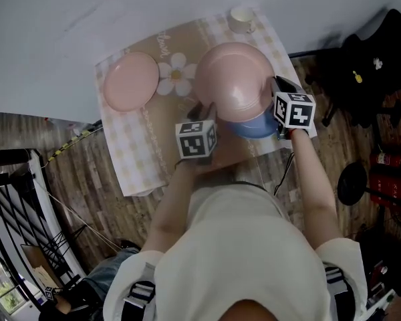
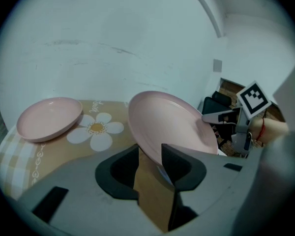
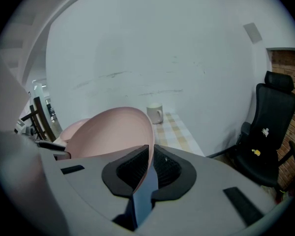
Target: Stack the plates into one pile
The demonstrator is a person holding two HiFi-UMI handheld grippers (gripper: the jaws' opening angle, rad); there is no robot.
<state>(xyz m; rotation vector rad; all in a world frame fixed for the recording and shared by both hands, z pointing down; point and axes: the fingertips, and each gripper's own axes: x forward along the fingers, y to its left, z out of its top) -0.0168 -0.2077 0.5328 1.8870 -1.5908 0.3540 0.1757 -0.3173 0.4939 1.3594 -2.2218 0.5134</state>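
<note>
Left claw (image 1: 202, 110) is closed on the near rim of the big pink plate (image 1: 234, 79). In the left gripper view its jaws stand partly apart, and the plate's (image 2: 167, 122) curved edge fills the gap between the claw's (image 2: 150, 154) two pads. Right claw (image 1: 273, 87) grips the same plate at its right rim. In the right gripper view that claw's (image 3: 150, 156) jaws are nearly together, pinching the thin pink edge (image 3: 108, 132). The plate is tilted and held up between the two claws, over the right half of the checked mat (image 1: 137, 152) with its white flower print.

Just under the plate's right side, a blue plate (image 1: 257, 124) shows beside the right claw. In the right gripper view a blue strip (image 3: 142, 200) also runs between the jaws, below the pink rim. Whether the jaws pinch the blue plate as well cannot be told.

Well apart on the left end of the mat, the small pink plate (image 1: 130, 80) lies flat and alone, with the flower between it and the held plate. A pale mug (image 1: 240, 19) stands at the mat's far right corner, against the grey bench (image 1: 53, 32). Beyond the bench's right side, a black chair (image 3: 268, 132) stands on the wooden floor (image 1: 100, 179).
</note>
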